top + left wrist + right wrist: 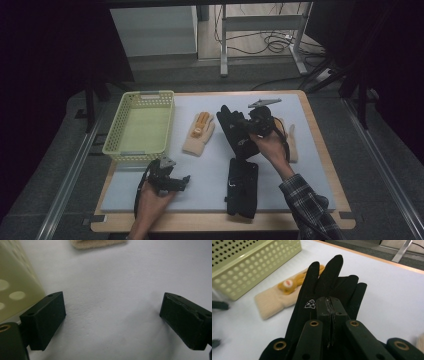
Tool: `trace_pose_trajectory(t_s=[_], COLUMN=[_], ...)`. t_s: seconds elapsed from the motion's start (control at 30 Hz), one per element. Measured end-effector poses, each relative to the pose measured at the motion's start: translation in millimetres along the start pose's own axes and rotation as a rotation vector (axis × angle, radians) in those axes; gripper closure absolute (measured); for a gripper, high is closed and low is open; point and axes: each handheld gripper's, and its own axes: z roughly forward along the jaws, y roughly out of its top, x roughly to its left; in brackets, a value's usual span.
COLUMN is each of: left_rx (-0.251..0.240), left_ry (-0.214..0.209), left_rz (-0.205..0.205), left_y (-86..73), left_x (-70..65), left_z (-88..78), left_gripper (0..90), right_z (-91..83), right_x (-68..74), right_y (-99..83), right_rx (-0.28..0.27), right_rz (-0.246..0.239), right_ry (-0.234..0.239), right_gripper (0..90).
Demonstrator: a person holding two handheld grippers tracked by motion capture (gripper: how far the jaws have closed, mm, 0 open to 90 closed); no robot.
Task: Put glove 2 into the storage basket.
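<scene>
The right gripper (331, 307) is clenched on a black glove (329, 282) at about one o'clock on the desk (310, 165), the basket (140, 125) at ten o'clock. The pinch looks thin, so the limp glove could slip free or drag across the cream mitten (199, 134) en route. The left gripper (112, 322) rests released at seven o'clock.

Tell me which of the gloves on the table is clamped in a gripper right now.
The black glove with the small white logo, pinched in the right gripper. The other black glove lies flat near the table's front edge, and the cream glove lies beside the basket.
</scene>
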Motion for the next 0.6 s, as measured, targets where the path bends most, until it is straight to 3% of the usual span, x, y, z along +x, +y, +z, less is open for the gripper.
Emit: trace_pose_trajectory(t_s=[0.13, 0.27, 0.3, 0.5, 0.6], left_rx=[0.0, 0.0, 0.001, 0.0, -0.001], left_ry=[0.001, 0.001, 0.001, 0.001, 0.001], left_rz=[0.002, 0.0, 0.002, 0.0, -0.001], left_y=[0.1, 0.0, 0.1, 0.0, 0.0], left_x=[0.1, -0.1, 0.1, -0.1, -0.1], left_z=[0.0, 0.0, 0.0, 0.0, 0.1], left_gripper=[6.7, 6.7, 6.8, 6.7, 6.7], right_z=[-15.7, -25.4, -23.9, -10.9, -14.4], right_x=[11.1, 17.1, 14.1, 0.8, -6.1], right_y=[-11.0, -29.9, -42.3, -73.4, -82.5], right_rx=[-0.001, 0.004, 0.013, 0.057, 0.05], right_rz=[0.016, -0.008, 0.002, 0.017, 0.015], right_ry=[0.003, -0.021, -0.023, -0.038, -0.033], right_gripper=[87.2, 87.2, 87.5, 86.9, 81.1])
